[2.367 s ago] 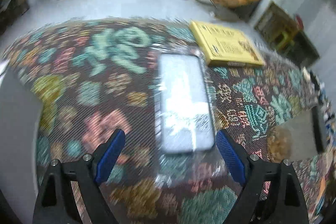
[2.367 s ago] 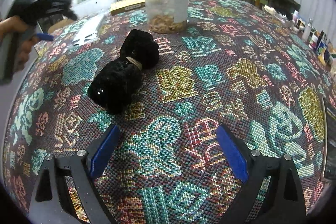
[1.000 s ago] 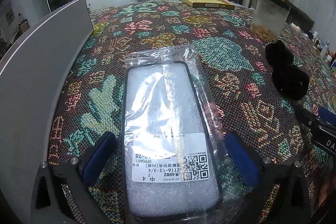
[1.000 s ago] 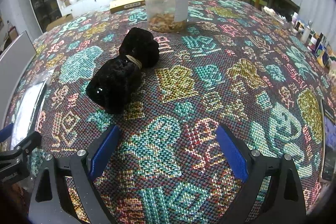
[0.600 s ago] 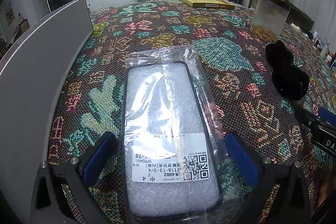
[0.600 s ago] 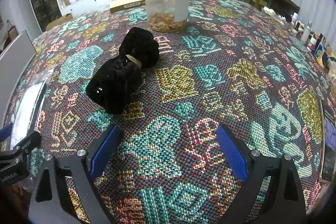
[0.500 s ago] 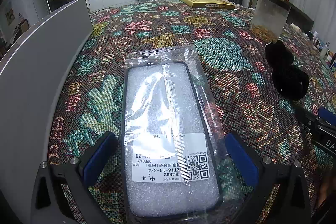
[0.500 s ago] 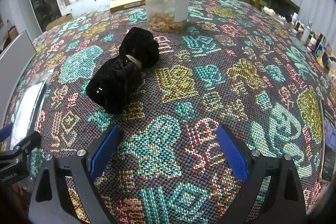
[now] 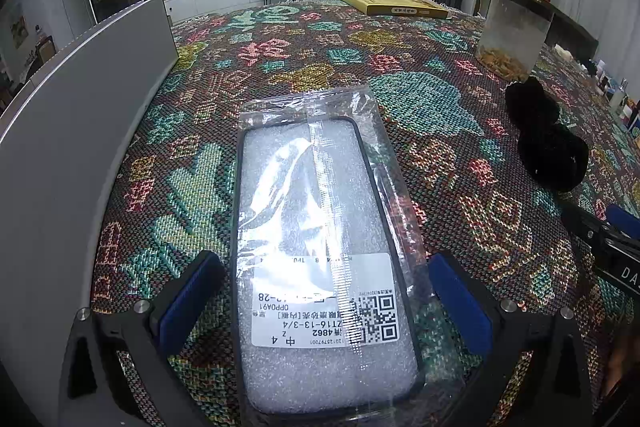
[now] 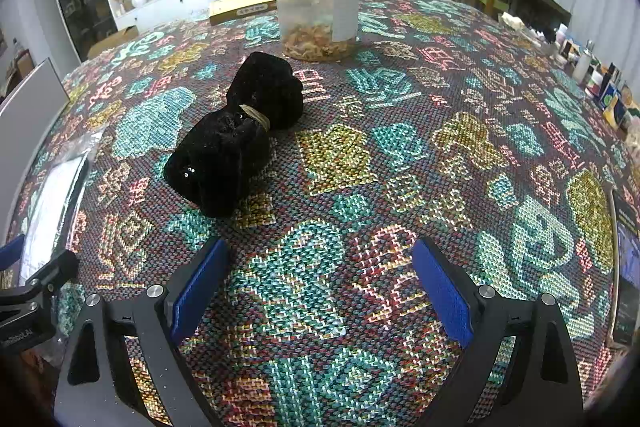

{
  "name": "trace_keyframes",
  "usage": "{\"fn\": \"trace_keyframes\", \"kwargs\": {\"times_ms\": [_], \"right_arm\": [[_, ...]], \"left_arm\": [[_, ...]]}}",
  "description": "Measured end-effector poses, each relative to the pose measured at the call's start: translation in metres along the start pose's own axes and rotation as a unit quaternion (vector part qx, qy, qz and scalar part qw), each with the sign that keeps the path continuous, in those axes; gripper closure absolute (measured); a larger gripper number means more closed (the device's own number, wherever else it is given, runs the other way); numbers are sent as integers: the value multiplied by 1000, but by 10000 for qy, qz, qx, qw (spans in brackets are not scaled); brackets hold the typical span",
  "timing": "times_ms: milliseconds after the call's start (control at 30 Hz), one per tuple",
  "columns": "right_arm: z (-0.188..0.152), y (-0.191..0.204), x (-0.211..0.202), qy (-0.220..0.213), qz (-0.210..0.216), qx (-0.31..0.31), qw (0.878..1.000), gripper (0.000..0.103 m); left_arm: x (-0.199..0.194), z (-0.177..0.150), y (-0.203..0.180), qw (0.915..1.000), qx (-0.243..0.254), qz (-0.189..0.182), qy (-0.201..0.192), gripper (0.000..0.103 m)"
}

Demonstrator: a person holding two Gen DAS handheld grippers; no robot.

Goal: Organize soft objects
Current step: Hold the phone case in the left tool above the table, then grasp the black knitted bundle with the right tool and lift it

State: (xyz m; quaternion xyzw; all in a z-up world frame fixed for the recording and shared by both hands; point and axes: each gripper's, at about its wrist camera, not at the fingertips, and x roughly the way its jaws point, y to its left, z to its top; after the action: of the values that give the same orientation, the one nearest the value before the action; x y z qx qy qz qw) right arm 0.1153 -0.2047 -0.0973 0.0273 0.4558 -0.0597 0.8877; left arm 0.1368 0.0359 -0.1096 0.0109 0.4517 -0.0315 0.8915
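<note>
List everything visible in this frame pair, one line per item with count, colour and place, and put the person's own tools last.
tablecloth: 1, multicoloured woven pattern, covers the whole table.
phone case in plastic bag: 1, clear bag, black-rimmed case with white foam and label, flat between the left tongs' fingers.
black velvet bundle: 1, black, tied with a tan band, mid-table ahead of the right tongs.
clear jar: 1, clear with black lid, tan contents at the bottom, behind the bundle.
yellow box: 1, yellow, far table edge.
grey panel: 1, grey, upright along the table's left side.
small bottles and boxes: several, mixed colours, right table edge.
left tongs: 1, black with blue pads, open.
right tongs: 1, black with blue pads, open, empty.
</note>
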Motion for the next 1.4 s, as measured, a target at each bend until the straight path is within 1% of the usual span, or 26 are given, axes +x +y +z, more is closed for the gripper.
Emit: {"fn": "trace_keyframes", "kwargs": {"times_ms": [600,700,733,767,800,867,933,967,1000,1067,1100,1133,1167,1200,1233,1300,1400], "right_arm": [[0,0,0,14,5,-2,10000,8],[1,3,2,68,23,-72,9999,5],[3,3,2,177,86,-130,9997,6],[10,1,2,457,196,-207,9985,6],[16,-1,1,585,284,-156,9978,8],[35,-8,-14,372,524,243,9976,7],[56,-2,-19,190,609,383,9972,7],[69,6,-12,258,590,361,9973,7],[76,13,-2,401,631,343,9966,7],[87,28,33,948,722,277,9925,9],[85,35,50,1220,618,172,9905,19],[84,39,52,1188,338,13,9923,50],[85,46,45,928,86,-311,9952,77],[85,48,37,852,230,-343,9955,74],[84,47,30,791,320,-320,9958,74],[83,49,5,516,313,-495,9969,74],[88,58,-42,161,645,-673,9955,74]], "left_arm": [[0,0,0,10000,0,0,-3,0],[-1,-1,0,10000,1,-8,7,0],[0,-1,0,10000,8,-22,20,0],[0,0,0,10000,34,-52,54,0],[0,1,1,9998,105,-112,151,0],[0,4,2,9991,193,-203,313,0],[1,6,3,9986,182,-264,424,0],[1,8,4,9985,139,-287,442,2],[0,8,6,9986,101,-306,422,11],[-4,10,9,9990,93,-266,347,23],[-4,11,12,9985,40,-370,397,24],[-6,10,16,9982,-38,-431,404,24],[-9,10,20,9979,-126,-487,406,25],[-15,9,25,9973,-248,-587,357,25],[-21,8,27,9971,-307,-642,281,25],[-40,8,30,9962,-412,-762,81,25],[-73,11,35,9919,-673,-1051,-222,25]]}}
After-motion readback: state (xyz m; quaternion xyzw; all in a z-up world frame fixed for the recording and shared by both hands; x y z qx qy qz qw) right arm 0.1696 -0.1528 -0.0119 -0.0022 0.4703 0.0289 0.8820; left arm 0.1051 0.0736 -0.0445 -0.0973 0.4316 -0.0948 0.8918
